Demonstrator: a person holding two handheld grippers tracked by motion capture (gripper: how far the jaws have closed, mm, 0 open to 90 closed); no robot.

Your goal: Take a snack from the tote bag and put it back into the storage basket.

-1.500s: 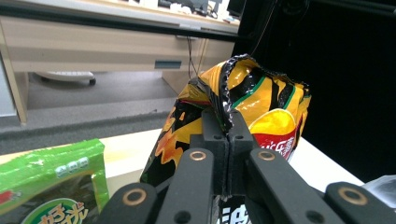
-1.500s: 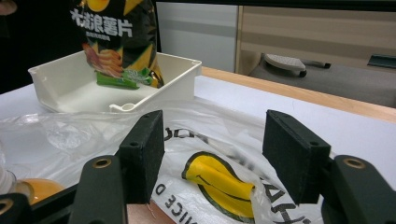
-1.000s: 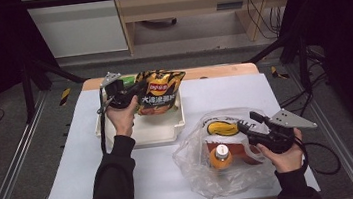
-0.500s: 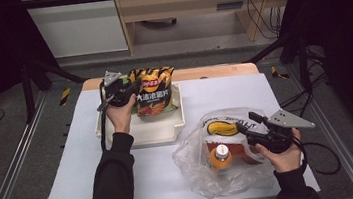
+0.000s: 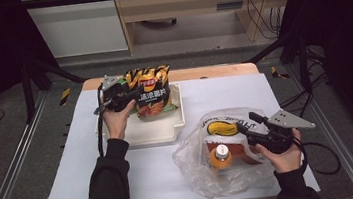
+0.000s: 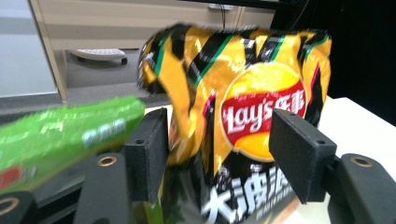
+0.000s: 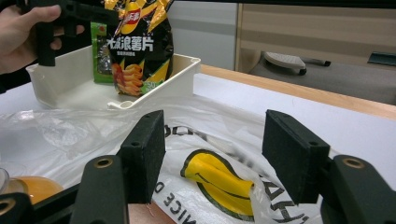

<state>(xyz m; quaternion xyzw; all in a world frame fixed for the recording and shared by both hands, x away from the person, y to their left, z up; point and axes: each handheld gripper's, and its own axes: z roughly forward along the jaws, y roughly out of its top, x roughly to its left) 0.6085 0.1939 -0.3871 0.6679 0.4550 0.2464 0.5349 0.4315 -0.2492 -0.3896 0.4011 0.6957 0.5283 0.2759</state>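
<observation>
Since half a second earlier my left claw (image 5: 131, 95) tipped the chip bag (image 5: 151, 90) more upright in the white tray (image 5: 177, 124); its jaws stood apart around the bag, grip unclear. My right claw (image 5: 248, 124) stayed put, jaws wide, holding nothing, over the plastic bag (image 5: 208, 176) with the orange bottle (image 5: 219, 156) on the desk (image 5: 147, 173).

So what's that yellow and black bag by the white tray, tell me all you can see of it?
It's a crisp bag, glossy crinkled foil in yellow with black stripes, a red Lay's logo and white Chinese lettering. It looks puffed and sealed, standing upright in the white tray. The left gripper is at its side with jaws apart; a green packet sits beside it.
</observation>
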